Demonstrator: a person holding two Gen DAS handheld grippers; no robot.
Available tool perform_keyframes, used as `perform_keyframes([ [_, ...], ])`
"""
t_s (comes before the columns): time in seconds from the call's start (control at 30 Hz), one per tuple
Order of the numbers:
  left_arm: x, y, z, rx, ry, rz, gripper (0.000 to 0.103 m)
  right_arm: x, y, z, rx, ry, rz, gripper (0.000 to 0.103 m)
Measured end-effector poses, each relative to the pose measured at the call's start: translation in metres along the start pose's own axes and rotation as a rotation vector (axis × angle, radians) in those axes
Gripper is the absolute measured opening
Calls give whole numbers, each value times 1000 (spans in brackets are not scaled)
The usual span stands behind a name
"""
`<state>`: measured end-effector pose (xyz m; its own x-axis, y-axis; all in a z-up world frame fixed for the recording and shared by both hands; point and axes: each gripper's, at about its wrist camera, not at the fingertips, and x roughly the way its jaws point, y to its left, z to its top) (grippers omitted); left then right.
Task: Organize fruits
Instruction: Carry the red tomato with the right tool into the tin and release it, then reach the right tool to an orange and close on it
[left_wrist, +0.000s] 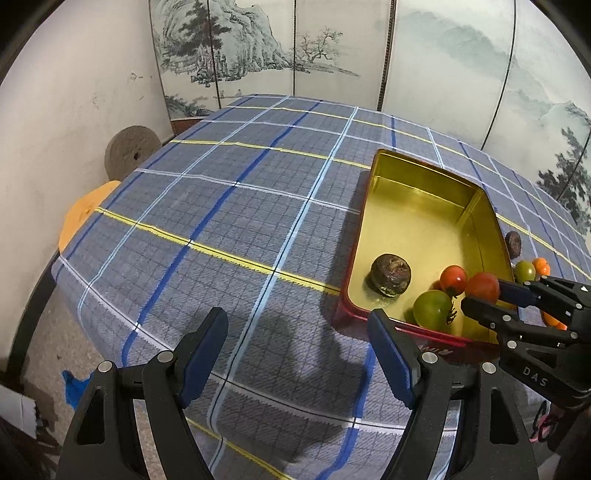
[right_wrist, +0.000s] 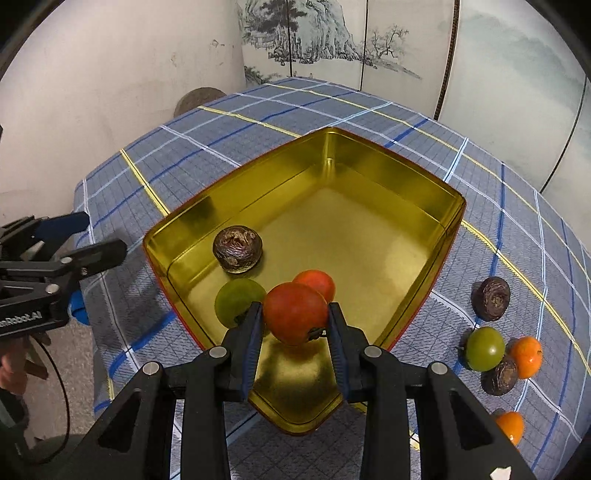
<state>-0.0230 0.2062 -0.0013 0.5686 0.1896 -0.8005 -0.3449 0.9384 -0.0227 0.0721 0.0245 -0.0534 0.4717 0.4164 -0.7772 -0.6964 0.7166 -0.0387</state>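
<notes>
A gold tin (right_wrist: 413, 192) (left_wrist: 421, 173) with red outer walls sits on the plaid cloth. In it lie a dark brown fruit (right_wrist: 237, 248) (left_wrist: 390, 274), a green tomato (right_wrist: 236, 299) (left_wrist: 432, 309) and a red tomato (right_wrist: 317, 282) (left_wrist: 453, 278). My right gripper (right_wrist: 295, 321) (left_wrist: 487, 295) is shut on another red tomato (right_wrist: 295, 312) (left_wrist: 483, 287), held over the tin's near end. My left gripper (left_wrist: 297, 354) (right_wrist: 92, 236) is open and empty over the cloth, left of the tin.
To the right of the tin, on the cloth, lie two dark fruits (right_wrist: 492, 298) (right_wrist: 499, 376), a green tomato (right_wrist: 484, 348) and two orange fruits (right_wrist: 526, 356) (right_wrist: 511, 426). A painted folding screen (left_wrist: 332, 48) stands behind the table.
</notes>
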Motion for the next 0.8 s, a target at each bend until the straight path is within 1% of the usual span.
perform_keyframes([
  [0.23,0,0,-1,4,12,-1,78,6,0,-2,2,16,-1,32],
  [0.6,-4,-13,-1,37,7,-12,78,7,-1,-3,11,11,6,33],
  [0.67,-6,-16,-1,44,3,-16,78,3,-1,-3,16,1,12,33],
  [0.8,-10,-24,1,61,-6,-26,78,-15,-2,-2,26,-51,26,35],
])
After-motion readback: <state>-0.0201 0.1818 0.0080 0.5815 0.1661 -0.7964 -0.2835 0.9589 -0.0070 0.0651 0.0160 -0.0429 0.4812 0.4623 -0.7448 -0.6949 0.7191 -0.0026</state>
